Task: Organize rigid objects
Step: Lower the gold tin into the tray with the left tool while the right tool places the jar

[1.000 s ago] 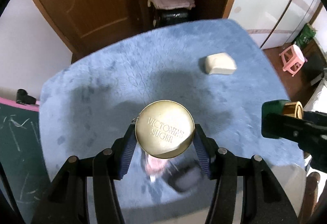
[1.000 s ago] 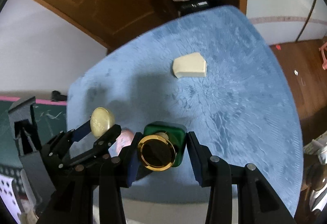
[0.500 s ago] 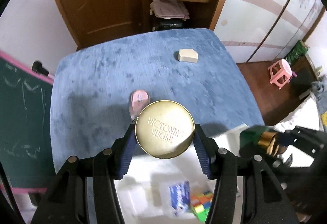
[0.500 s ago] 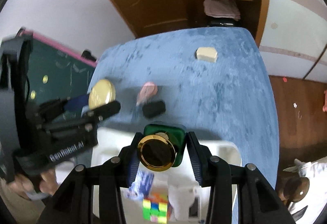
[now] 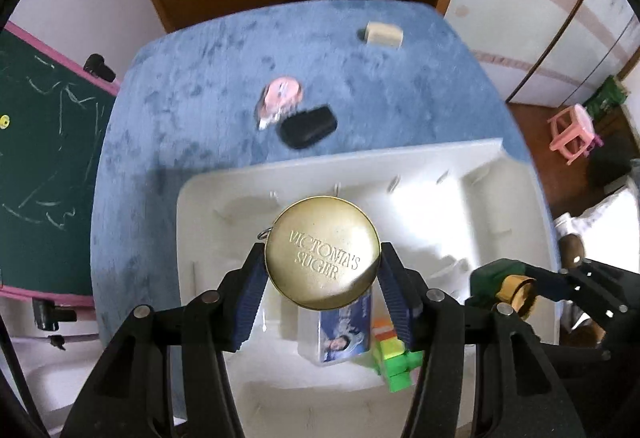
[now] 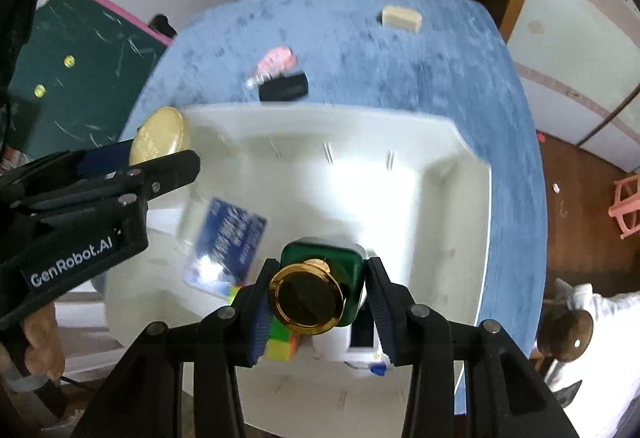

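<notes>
My left gripper (image 5: 323, 270) is shut on a round gold tin (image 5: 323, 252) lettered on its lid, held above the white divided tray (image 5: 486, 174). My right gripper (image 6: 318, 294) is shut on a green bottle with a gold cap (image 6: 320, 288), also over the tray (image 6: 452, 162). In the tray lie a blue-and-white card box (image 5: 346, 334), a colour cube (image 5: 394, 358) and a white item (image 6: 362, 342). On the blue cloth beyond the tray rest a pink object (image 5: 280, 96), a black object (image 5: 307, 126) and a cream bar (image 5: 383, 33).
The tray sits at the near end of a blue-covered table (image 5: 180, 78). A green chalkboard (image 5: 40, 118) stands at the left, a wooden door and shelf at the back. A pink stool (image 5: 572, 134) is on the floor at the right. A hand (image 6: 38, 342) holds the left gripper.
Both grippers have drawn back from the middle of the blue table to above the white tray, each still holding its object. The pink and black objects now lie farther ahead.
</notes>
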A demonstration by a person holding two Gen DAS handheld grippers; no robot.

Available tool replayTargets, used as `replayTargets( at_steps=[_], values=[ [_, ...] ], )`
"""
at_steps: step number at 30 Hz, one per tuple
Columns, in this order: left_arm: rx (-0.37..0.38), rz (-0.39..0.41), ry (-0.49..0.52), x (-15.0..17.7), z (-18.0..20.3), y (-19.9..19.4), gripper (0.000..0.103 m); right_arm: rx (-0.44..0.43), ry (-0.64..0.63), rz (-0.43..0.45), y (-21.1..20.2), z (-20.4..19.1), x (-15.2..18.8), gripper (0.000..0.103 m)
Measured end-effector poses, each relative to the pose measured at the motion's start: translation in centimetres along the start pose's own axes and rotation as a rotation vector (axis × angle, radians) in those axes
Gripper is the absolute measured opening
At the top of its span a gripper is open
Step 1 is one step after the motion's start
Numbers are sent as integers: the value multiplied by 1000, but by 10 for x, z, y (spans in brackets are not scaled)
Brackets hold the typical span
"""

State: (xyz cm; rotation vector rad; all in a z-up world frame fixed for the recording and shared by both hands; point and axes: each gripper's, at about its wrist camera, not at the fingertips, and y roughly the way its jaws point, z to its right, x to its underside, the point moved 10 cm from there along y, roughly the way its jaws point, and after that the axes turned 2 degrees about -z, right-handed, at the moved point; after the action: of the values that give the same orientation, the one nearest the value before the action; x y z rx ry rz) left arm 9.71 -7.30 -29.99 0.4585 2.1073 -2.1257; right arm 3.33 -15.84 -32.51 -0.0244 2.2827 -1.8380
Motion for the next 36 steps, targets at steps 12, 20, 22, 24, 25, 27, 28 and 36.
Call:
replayTargets(
  at_steps=[12, 20, 22, 24, 25, 27, 28, 36],
  values=[
    [-46, -41, 12, 21, 2, 18, 59, 50, -7, -67, 24, 2, 19, 44],
    [-17, -74, -73, 21, -10, 21, 72, 36, 10, -61, 22, 2, 15, 59],
    [-8, -57, -101, 18, -14, 17, 79, 41, 9, -37, 17, 1, 11, 65],
    [16, -54, -114, 16, -14, 15, 79, 39, 3, -9, 11, 0, 7, 65],
    [21, -54, -119, 15, -14, 14, 79, 40, 0, 0, 9, -1, 6, 65],
    [23, -50, -129, 13, -15, 11, 79, 40, -8, 12, 6, -2, 4, 65],
    [27, -48, -131, 12, -15, 10, 79, 41, -12, 17, 5, -4, 3, 65],
    [27, -19, -125, 7, -16, -2, 79, 49, -44, 51, -6, -14, -4, 65]
  ],
)
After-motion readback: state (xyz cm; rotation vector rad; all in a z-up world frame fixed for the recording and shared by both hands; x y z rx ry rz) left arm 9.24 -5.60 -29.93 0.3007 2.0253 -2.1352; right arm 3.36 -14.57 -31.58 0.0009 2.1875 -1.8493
